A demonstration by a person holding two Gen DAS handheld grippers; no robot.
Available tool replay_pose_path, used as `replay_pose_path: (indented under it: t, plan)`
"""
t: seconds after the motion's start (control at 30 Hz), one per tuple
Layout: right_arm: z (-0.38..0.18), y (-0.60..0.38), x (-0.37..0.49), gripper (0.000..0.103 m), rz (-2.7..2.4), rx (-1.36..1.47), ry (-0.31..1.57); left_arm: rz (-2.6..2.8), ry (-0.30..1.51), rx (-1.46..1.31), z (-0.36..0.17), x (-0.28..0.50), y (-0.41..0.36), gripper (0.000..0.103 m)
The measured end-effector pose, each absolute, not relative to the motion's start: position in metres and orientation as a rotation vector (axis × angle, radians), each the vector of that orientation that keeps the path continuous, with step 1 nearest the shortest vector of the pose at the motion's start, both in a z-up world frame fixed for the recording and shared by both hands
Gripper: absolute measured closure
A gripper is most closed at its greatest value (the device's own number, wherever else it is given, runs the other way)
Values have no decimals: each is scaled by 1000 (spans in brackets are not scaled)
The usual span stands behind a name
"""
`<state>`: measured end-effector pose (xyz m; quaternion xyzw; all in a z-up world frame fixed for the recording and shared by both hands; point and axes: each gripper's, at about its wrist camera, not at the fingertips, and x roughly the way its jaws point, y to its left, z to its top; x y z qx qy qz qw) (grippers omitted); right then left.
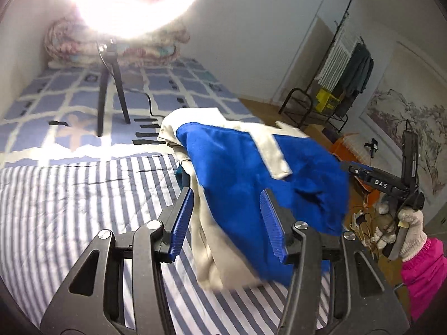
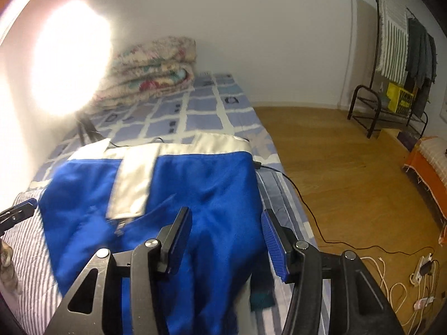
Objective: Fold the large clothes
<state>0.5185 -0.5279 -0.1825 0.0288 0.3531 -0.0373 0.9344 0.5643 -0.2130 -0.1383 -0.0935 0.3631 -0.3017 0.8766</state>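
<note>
Blue-and-cream garment point(image 2: 195, 184) lies bunched on the bed point(image 1: 56, 201), on the striped quilt point(image 1: 69, 195) at the near end, its cream band toward the checked sheet point(image 2: 195, 106).

Left tongs point(image 1: 226, 223): jaws apart, blue pads clear of the cloth; the garment sits between and beyond them, not gripped.

Right tongs point(image 2: 226, 237): jaws likewise apart, over the garment's blue panel, nothing pinched. In the left wrist view they show past the garment's right side, carried by a gloved hand point(image 1: 410, 231) with a pink sleeve point(image 1: 421, 268).

A bright lamp point(image 2: 69, 55) on a tripod point(image 1: 111, 95) stands on the bed beyond the garment; a folded floral blanket point(image 2: 151, 67) lies at the far end.
</note>
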Motion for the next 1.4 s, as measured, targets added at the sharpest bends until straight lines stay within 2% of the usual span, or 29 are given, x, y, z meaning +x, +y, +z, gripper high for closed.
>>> replay_pose_path:
  t: [0.4, 0.6, 0.67, 0.8, 0.87, 1.0, 1.07, 1.17, 1.3, 1.4]
  plan:
    - [-67, -416, 354, 50, -20, -54, 630, -580, 616, -130, 5, 367, -146, 50]
    - [-26, -382, 264, 47, -3, -27, 562, -553, 522, -78, 51, 272, -117, 49]
    - [-20, -373, 242, 44, -2, -32, 546, -543, 501, -74, 58, 249, -109, 38]
    - [-17, -355, 197, 37, -3, -45, 501, -514, 466, -72, 59, 206, -94, 32]
    - [-21, -350, 182, 34, -1, -49, 487, -499, 456, -50, 55, 190, -92, 23]
    - [-38, -345, 159, 25, 12, 0, 480, -484, 454, -21, 43, 164, -90, 21]
    - [-47, -343, 151, 22, -8, 3, 472, -476, 441, -3, 38, 156, -92, 12]
    - [-61, -342, 144, 16, -37, 12, 472, -473, 424, 7, 31, 147, -94, 10]
    - [-79, -344, 141, 14, -60, 29, 487, -466, 430, 46, 21, 143, -96, 2]
    - [-87, -344, 142, 11, -84, 5, 498, -453, 444, 55, 11, 144, -95, 2]
